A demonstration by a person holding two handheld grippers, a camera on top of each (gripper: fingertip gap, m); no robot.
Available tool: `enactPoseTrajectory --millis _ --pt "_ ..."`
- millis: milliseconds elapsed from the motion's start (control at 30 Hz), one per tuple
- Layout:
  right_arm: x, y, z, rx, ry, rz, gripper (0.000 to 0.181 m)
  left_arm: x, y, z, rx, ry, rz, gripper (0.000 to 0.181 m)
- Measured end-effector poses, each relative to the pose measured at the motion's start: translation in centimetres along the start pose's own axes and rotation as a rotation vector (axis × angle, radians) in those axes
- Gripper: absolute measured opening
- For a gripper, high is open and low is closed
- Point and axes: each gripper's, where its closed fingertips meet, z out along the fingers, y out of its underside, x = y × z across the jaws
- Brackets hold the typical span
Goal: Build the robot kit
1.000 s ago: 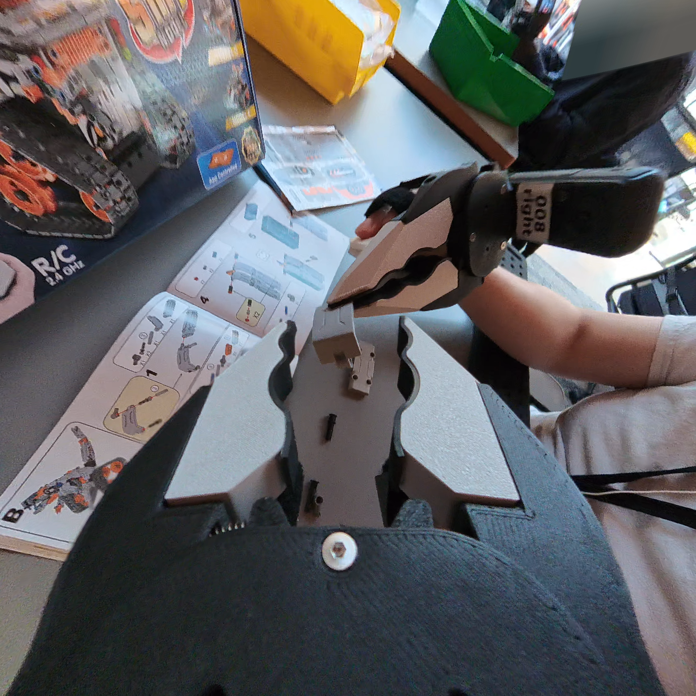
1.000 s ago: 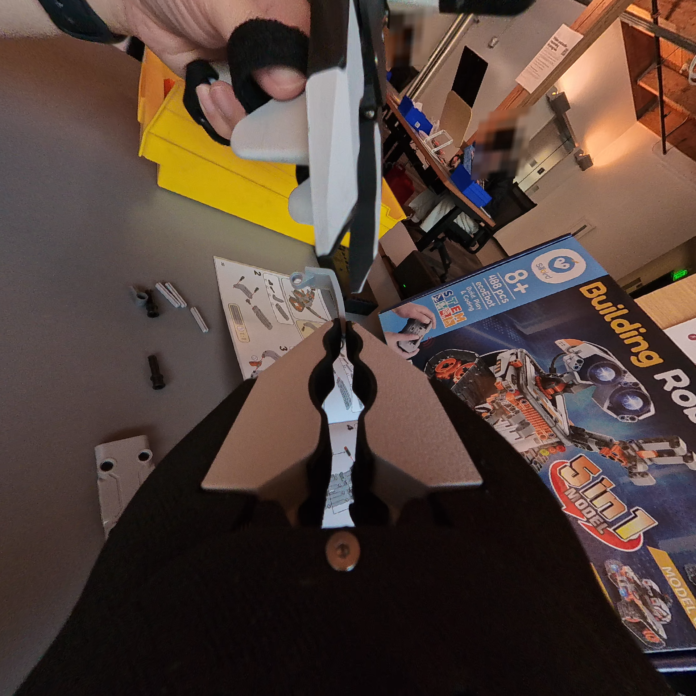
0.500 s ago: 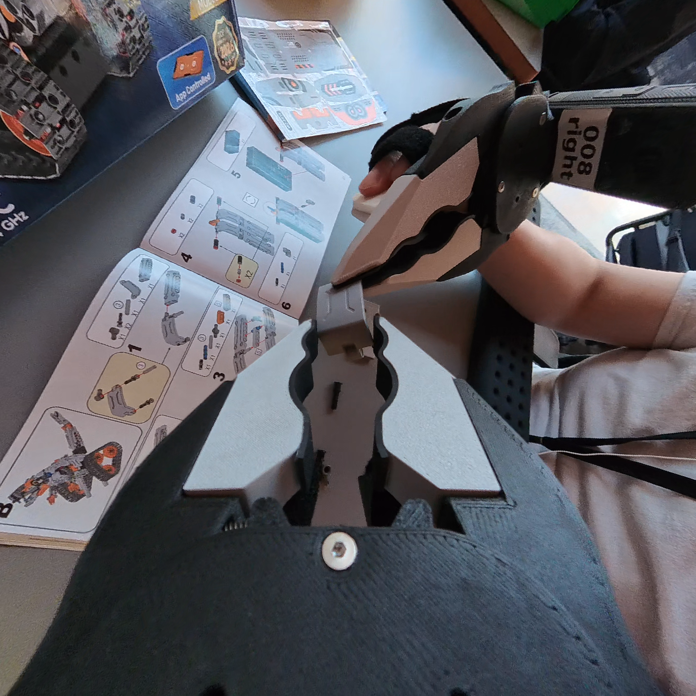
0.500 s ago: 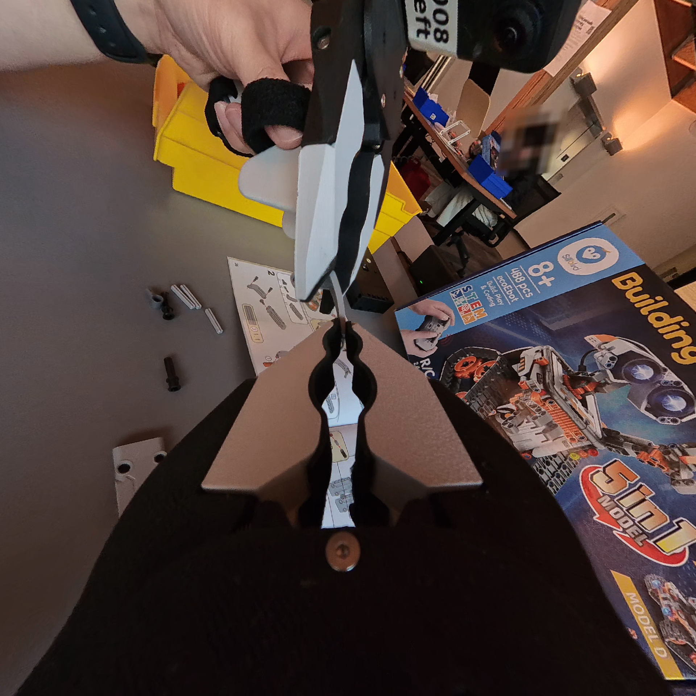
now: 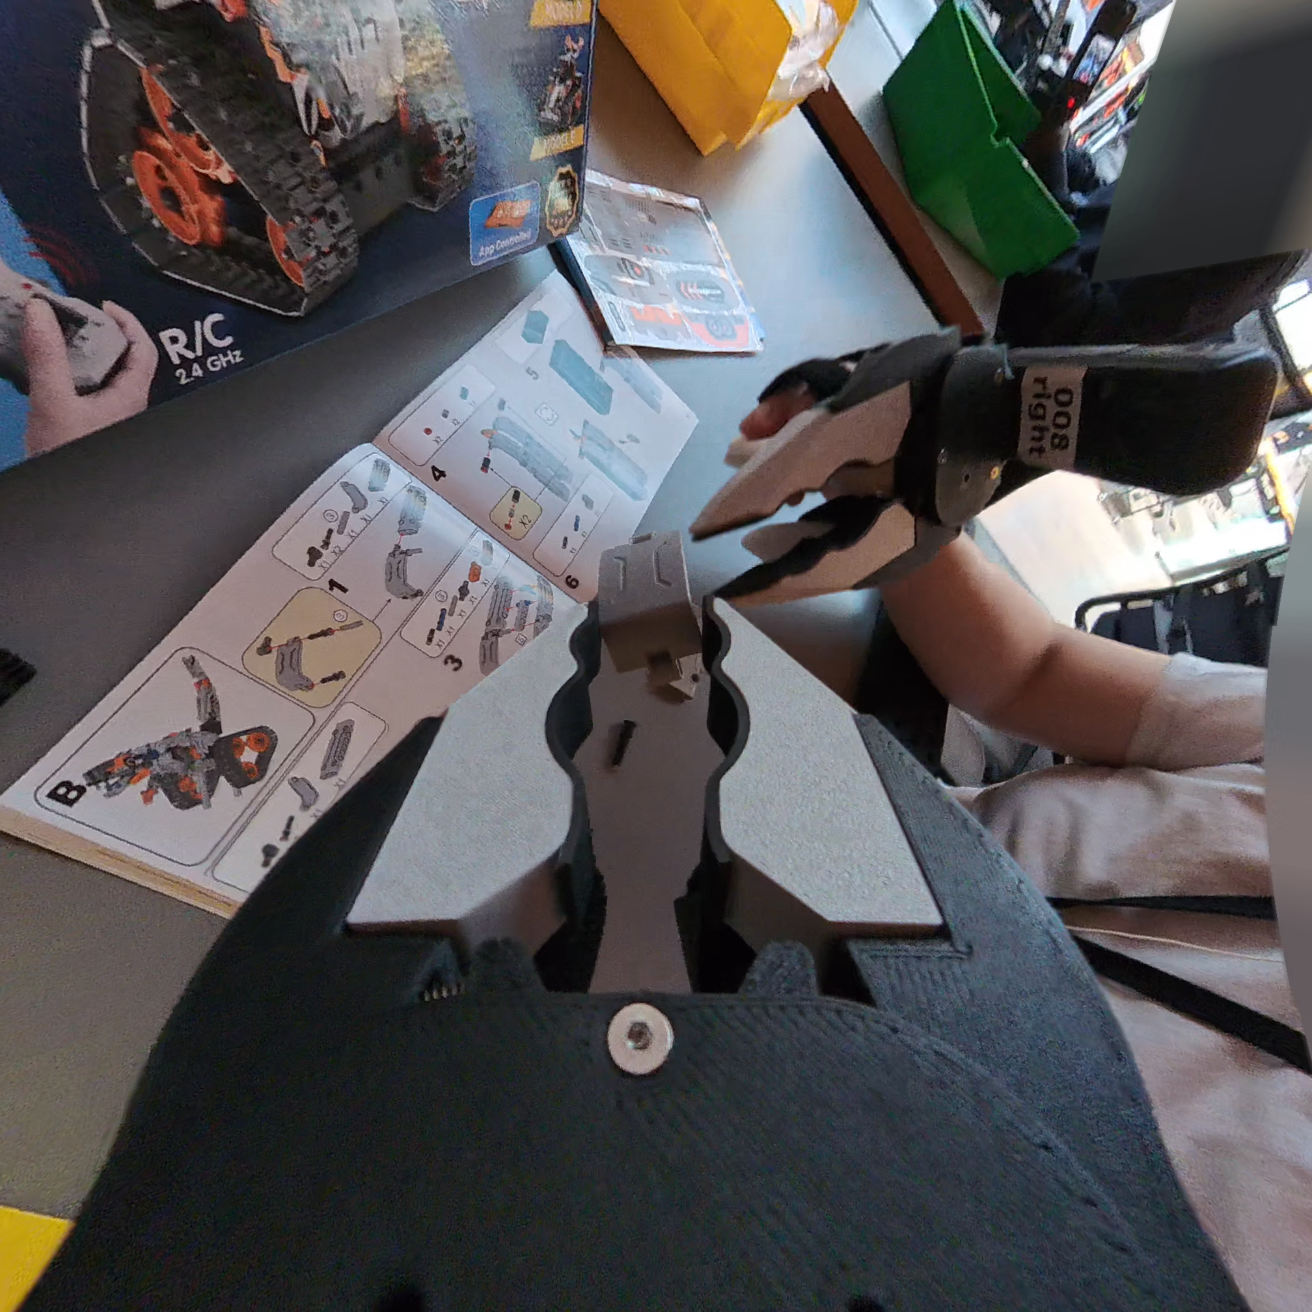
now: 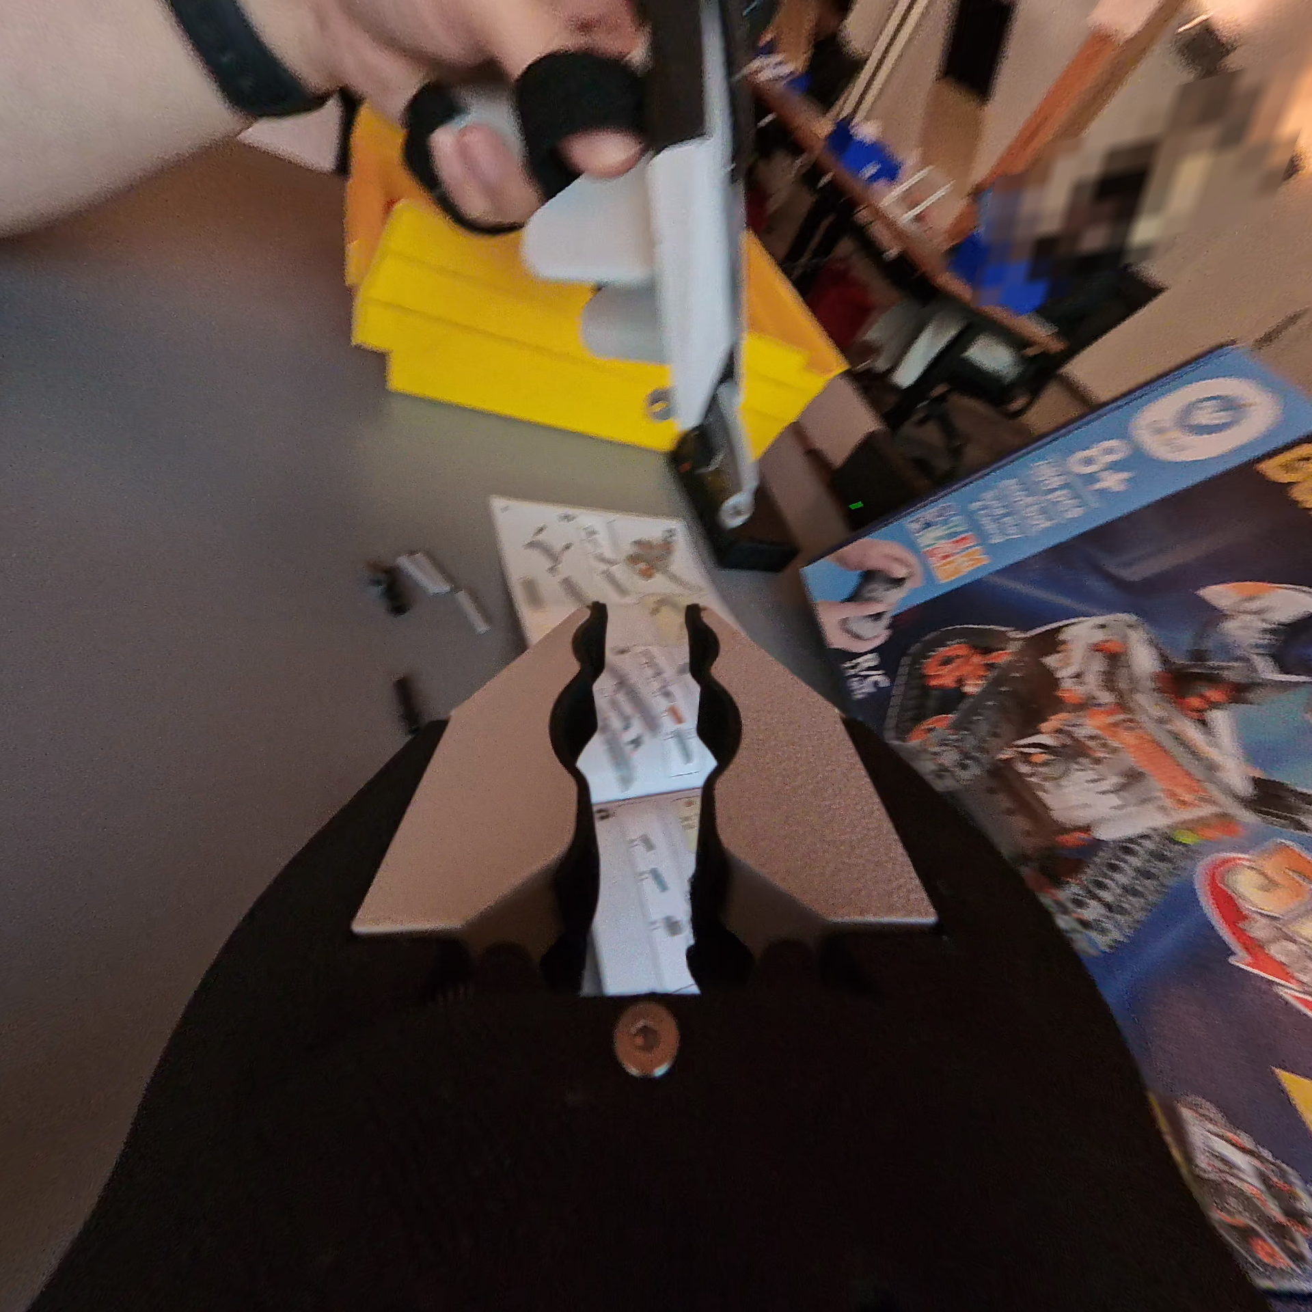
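The left gripper (image 5: 647,610) has its jaws clamped on a grey building-block piece (image 5: 644,605), held only at the very fingertips, with a smaller grey part hanging off its underside. The right gripper (image 6: 642,614) stands parted and empty, its tips just beside the piece on its right in the left wrist view, not touching it as far as can be told. With so little of the piece inside the grip, a sideways nudge from the right gripper could twist it out or knock the hanging part loose. Below lies a black pin (image 5: 622,742) on the grey table (image 5: 177,483); more small pins and grey axles (image 6: 433,582) lie scattered to the left in the right wrist view, easily swept away by a low pass. An open instruction booklet (image 5: 369,589) lies close by, the kit's box (image 5: 284,142) beyond it. A dropped piece could bounce toward the table edge on the person's side. A yellow bin (image 6: 539,341) sits farther off.
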Motion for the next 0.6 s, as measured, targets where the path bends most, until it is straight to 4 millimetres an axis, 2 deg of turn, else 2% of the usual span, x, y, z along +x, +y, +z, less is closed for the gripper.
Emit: enactPoseTrajectory --millis 133,233,300,433,600 --pt "-3.7 1.6 1.4 -0.109 -0.186 0.089 0.021 -0.5 -0.2 -0.8 0.028 -0.012 -0.053 0.026" --pt "-5.4 3.7 2.3 -0.196 -0.292 0.152 0.022 -0.8 0.0 -0.6 0.021 -0.008 -0.074 0.026" --pt "-6.4 4.2 2.7 -0.224 -0.342 0.175 0.022 -0.8 0.1 -0.6 0.017 -0.006 -0.077 0.027" --pt "-7.8 4.8 3.0 -0.275 -0.388 0.166 0.025 -0.8 0.0 -0.8 0.02 -0.022 -0.065 0.026" --pt "-8.3 5.4 3.2 -0.293 -0.416 0.185 0.025 -0.9 0.0 -1.0 0.026 -0.013 -0.083 0.027"
